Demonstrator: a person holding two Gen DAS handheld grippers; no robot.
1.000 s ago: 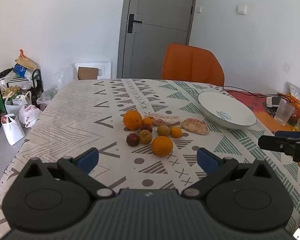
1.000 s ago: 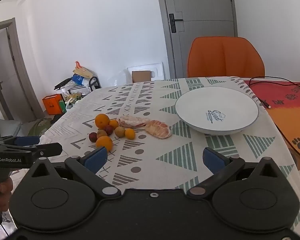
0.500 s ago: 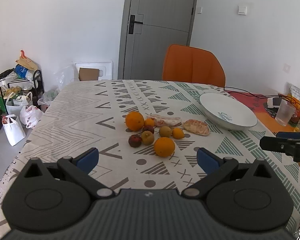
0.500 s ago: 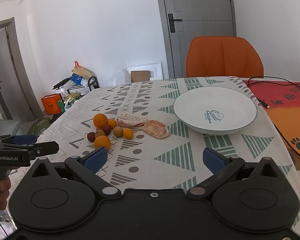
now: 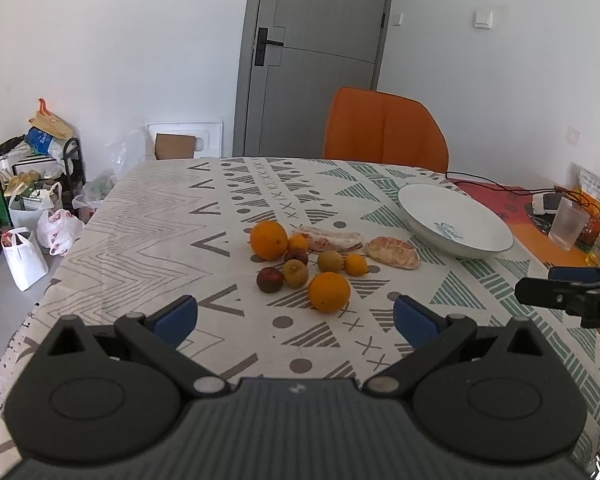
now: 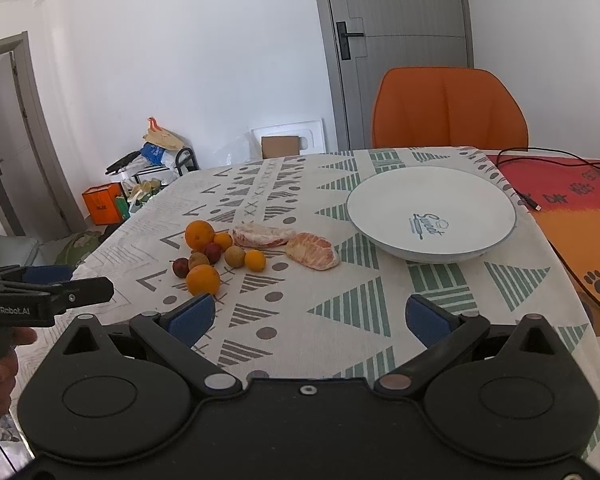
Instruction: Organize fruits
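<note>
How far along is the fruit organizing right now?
Nothing looks done: the white bowl holds no fruit. Nothing is in hand; the left gripper and right gripper have open jaws above the tablecloth. Left: the whole pile, from the nearest orange to the peeled citrus segment.

White walls, grey door, orange chair

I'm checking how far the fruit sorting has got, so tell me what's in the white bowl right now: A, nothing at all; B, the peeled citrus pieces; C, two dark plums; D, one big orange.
A: the white bowl shows only its printed logo inside, while the oranges, peeled citrus pieces and the other small fruits all lie on the tablecloth to its left.
</note>
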